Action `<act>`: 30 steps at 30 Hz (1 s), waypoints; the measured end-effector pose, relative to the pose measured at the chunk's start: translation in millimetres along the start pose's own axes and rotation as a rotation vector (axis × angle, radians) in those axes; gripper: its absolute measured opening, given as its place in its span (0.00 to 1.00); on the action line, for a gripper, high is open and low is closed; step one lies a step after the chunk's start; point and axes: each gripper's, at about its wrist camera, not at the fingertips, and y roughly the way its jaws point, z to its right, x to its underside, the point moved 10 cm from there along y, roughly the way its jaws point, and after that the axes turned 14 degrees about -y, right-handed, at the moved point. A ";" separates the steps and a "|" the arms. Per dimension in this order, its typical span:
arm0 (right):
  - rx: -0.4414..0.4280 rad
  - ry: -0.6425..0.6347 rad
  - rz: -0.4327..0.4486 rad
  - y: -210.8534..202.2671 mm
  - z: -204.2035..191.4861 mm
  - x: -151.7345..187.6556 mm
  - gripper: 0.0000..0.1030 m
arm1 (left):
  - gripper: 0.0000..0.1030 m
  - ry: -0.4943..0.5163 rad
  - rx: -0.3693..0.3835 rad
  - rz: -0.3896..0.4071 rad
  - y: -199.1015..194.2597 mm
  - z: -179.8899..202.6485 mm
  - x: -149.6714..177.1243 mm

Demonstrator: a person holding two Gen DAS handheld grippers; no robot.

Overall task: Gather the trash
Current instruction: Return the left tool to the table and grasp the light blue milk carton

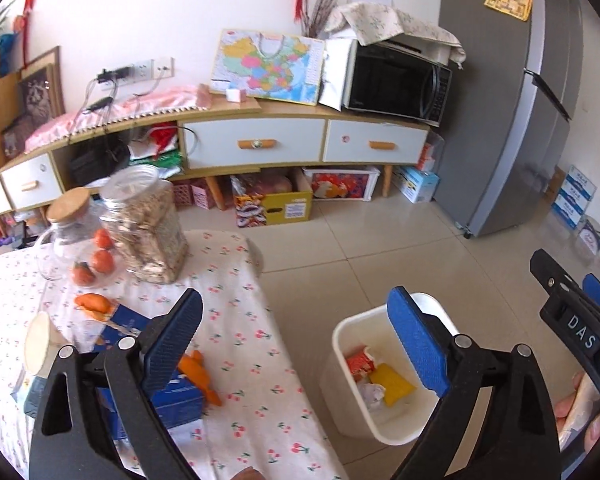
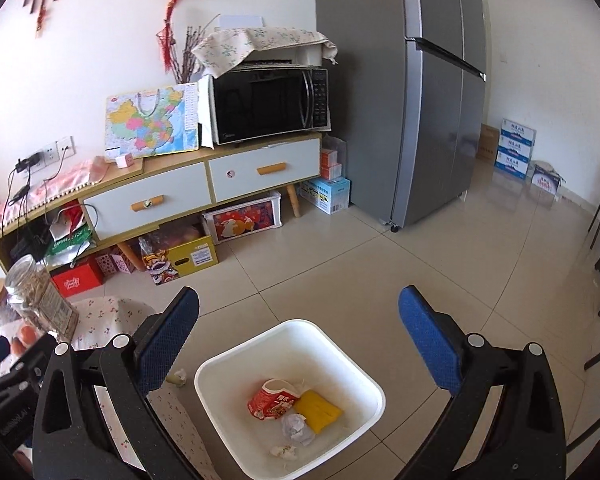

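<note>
A: Trash, shown inside the white bin (image 2: 366, 380) on the tiled floor (image 2: 380, 264): a red printed cup (image 2: 271, 400), a yellow packet (image 2: 318, 409), a crumpled grey-white wad (image 2: 296, 429) and a small pale scrap (image 2: 283, 451) lie together on the bin's bottom.

B: Anything outside the bin?

A: One small pale scrap (image 2: 177, 377) lies on the floor just beside the bin's left wall, close to the table's edge. Orange peel pieces (image 1: 198, 376) rest on the table (image 1: 244, 320), touching a blue carton (image 1: 180, 404).

B: Gripper states?

A: Right gripper (image 2: 299, 340): jaws wide, nothing between the blue pads; it hangs above the bin. Left gripper (image 1: 295, 340): jaws wide and empty, one finger over the table edge, the other over the bin's near rim.

B: And around them?

A: Farther back on the table stand a square jar of grain (image 1: 148, 232), a cork-lidded glass jar (image 1: 66, 236) and small orange fruits (image 1: 100, 262). Beyond, a low cabinet (image 1: 256, 144) carries a map board (image 1: 266, 66) and a microwave (image 1: 396, 80); a grey refrigerator (image 1: 512, 92) stands to its right.
</note>
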 end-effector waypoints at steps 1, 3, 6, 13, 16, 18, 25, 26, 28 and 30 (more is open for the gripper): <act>-0.009 -0.014 0.009 -3.0 -10.2 -1.8 0.93 | 0.89 -0.004 -0.021 0.021 -4.4 -11.0 -3.7; -0.033 -0.044 0.021 -8.2 -32.2 -5.1 0.93 | 0.89 -0.013 -0.067 0.054 -12.3 -33.5 -8.7; -0.062 -0.089 0.036 -15.0 -64.1 -8.6 0.93 | 0.89 -0.029 -0.125 0.093 -22.6 -64.1 -15.7; -0.160 -0.160 0.076 -35.1 -139.5 -13.3 0.93 | 0.89 -0.042 -0.230 0.142 -45.0 -130.5 -22.7; -0.188 -0.198 0.087 -42.5 -170.0 -12.3 0.93 | 0.89 -0.054 -0.270 0.147 -51.2 -158.6 -23.6; -0.212 -0.214 0.096 -46.7 -188.6 -12.3 0.93 | 0.89 -0.070 -0.292 0.142 -54.6 -178.1 -22.6; -0.295 -0.271 0.105 -60.0 -241.2 -7.3 0.93 | 0.89 -0.115 -0.369 0.107 -61.5 -244.3 -13.2; -0.301 -0.281 0.106 -61.0 -246.9 -6.2 0.93 | 0.89 -0.116 -0.378 0.094 -60.9 -253.5 -11.3; -0.316 -0.300 0.101 -61.1 -256.5 -5.0 0.93 | 0.89 -0.119 -0.395 0.058 -57.8 -271.8 -5.8; -0.330 -0.317 0.090 -59.1 -264.9 -2.2 0.93 | 0.89 -0.119 -0.401 0.008 -52.8 -288.9 0.2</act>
